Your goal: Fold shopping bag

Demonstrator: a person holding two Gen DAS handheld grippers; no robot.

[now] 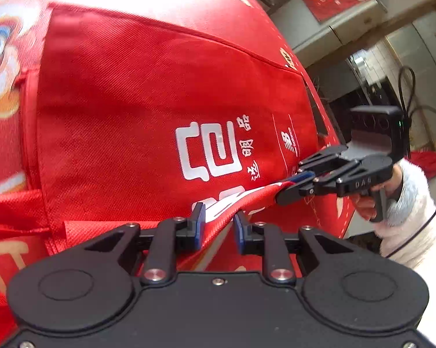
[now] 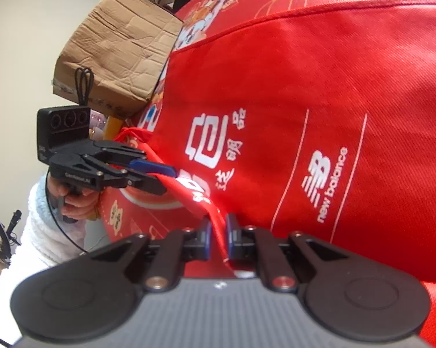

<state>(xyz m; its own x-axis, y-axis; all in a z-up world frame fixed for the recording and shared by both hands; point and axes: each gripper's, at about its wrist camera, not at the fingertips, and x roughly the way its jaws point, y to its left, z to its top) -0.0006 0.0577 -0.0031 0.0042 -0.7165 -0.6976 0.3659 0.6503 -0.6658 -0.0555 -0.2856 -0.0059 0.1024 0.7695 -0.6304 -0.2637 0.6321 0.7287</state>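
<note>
Bag edge pinched, fold unfinished
Left gripper and right gripper both pinch the lifted near edge of the red shopping bag; the rest lies flat and unfolded.

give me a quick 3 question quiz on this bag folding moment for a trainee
1. True or false: the right tongs pinch the near edge of the red shopping bag.
2. Which brand name is printed in white on the bag? A) new balance B) adidas C) puma
3. Fill in: behind the left tongs, at the table's far side, stands a crumpled cardboard ____.

Key: 1 true; 2 A, the logo reads so; 3 box.
</note>
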